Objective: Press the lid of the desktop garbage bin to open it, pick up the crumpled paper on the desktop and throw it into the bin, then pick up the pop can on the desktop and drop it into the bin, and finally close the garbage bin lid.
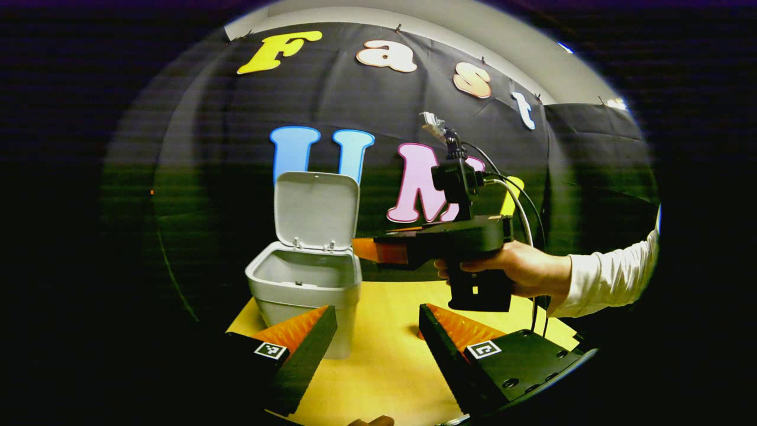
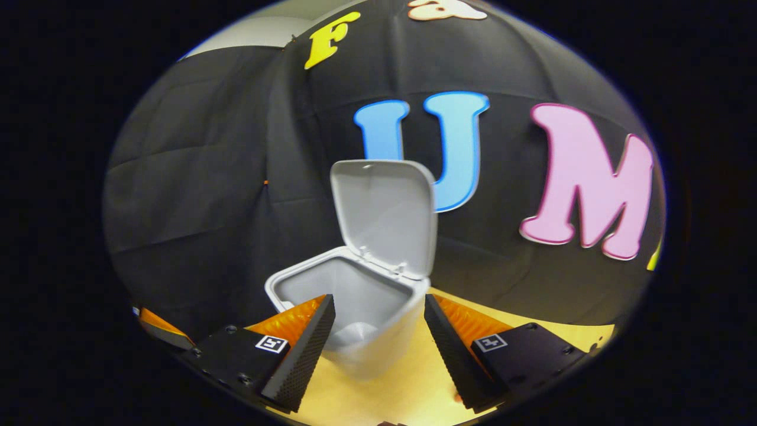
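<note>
A: Your yellow surface carries the grey bin, lid standing upright, open.
B: And your tools?
A: Left tool released, low before the bin. Right tool released too, just above its rim; your hand grips it.

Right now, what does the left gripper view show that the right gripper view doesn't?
Left gripper view: the right gripper, held by a hand in a white sleeve, next to the bin at rim height.
Right gripper view: a closer look down into the bin's inside.
Both: the grey bin with its lid standing open, the yellow table, and that view's own gripper fingers spread apart at the bottom.
</note>
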`<state>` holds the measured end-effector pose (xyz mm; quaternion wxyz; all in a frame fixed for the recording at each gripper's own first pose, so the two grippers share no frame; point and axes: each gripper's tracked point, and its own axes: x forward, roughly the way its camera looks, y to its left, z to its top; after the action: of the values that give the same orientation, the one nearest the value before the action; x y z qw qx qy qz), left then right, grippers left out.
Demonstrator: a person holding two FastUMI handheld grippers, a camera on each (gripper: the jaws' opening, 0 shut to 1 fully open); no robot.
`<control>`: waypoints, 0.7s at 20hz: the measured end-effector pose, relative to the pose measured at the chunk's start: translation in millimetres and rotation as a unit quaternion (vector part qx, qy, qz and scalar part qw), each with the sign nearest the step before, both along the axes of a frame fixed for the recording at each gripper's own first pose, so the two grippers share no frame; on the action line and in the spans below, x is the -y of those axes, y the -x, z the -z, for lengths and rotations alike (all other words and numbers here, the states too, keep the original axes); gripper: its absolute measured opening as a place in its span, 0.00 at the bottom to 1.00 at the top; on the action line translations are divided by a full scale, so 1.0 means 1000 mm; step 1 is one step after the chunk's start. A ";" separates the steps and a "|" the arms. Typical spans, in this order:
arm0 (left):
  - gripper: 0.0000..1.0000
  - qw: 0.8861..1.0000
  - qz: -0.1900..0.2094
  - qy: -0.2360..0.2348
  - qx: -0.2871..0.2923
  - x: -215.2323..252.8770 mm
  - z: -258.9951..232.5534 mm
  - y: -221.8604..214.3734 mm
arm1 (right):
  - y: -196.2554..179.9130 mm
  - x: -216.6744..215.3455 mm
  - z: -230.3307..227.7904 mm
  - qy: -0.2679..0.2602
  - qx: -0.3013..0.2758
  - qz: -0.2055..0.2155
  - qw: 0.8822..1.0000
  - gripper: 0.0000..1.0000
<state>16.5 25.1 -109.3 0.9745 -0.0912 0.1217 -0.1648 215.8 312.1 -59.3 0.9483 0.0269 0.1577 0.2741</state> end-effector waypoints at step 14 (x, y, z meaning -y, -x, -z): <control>0.95 0.991 0.082 -0.078 -0.073 0.197 0.191 -0.101 | 0.065 0.293 -0.020 0.022 -0.013 0.201 0.979 0.97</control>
<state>117.7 -172.0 -300.4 0.9504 -0.0165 0.2123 -0.2266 150.7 18.6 -39.1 0.9822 0.0406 0.1675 0.0743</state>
